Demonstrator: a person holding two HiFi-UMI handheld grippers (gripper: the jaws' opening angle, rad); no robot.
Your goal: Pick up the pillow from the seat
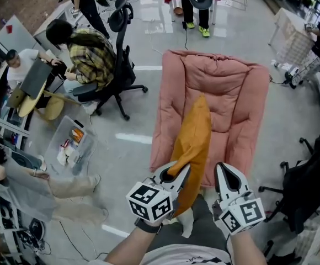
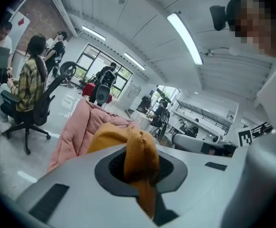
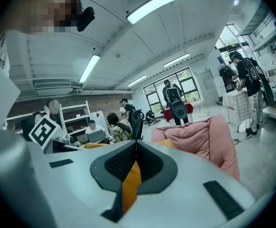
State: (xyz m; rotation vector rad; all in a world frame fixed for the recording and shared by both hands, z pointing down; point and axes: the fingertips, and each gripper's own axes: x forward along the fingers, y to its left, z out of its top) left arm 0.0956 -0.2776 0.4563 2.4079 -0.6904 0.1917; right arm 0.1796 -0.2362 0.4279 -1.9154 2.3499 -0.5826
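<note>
Pinching the near end of the orange pillow (image 1: 196,137) in the left gripper (image 1: 174,173); holding the right gripper (image 1: 226,173) just beside it, jaws together. Ahead of both, pillow edge-up over the pink seat (image 1: 234,93). Farther out, glossy grey floor (image 1: 143,43); off left, office chair (image 1: 118,65).

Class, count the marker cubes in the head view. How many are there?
2. One cube sits on the left gripper, at the pillow's lower end; the other cube on the right gripper. None seems hidden.
</note>
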